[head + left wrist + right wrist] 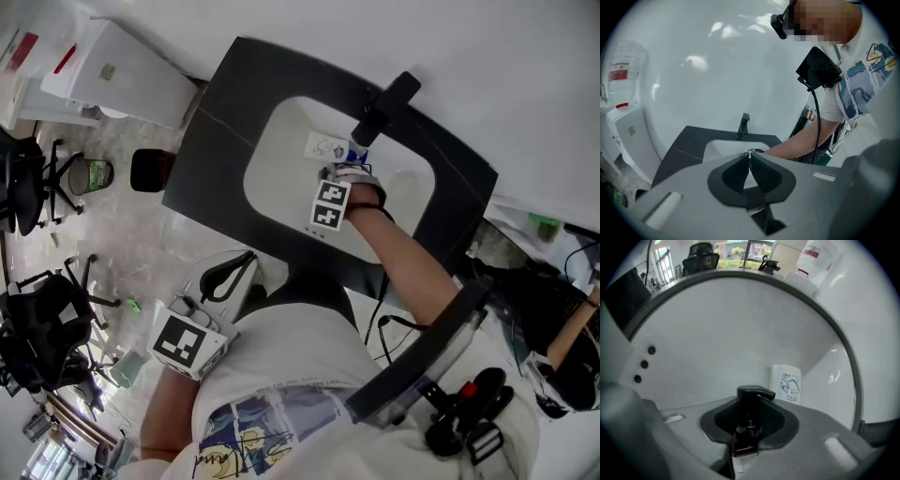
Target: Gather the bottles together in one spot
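A dark pump bottle (746, 437) with a black pump head stands low at the centre of the right gripper view, its neck clamped between the pads of the right claw (750, 411). Just beyond it, right of centre, a white bottle (786, 383) with blue print stands against the white sink basin (717, 333) wall. The basin is set in a dark bench (216, 141), under a black faucet (384, 108). At the head view's lower left, the left claw (750, 157) is empty, its tips together.

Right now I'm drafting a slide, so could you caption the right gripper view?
Right claw closed on a dark pump bottle inside the white sink basin, a white printed container beyond.
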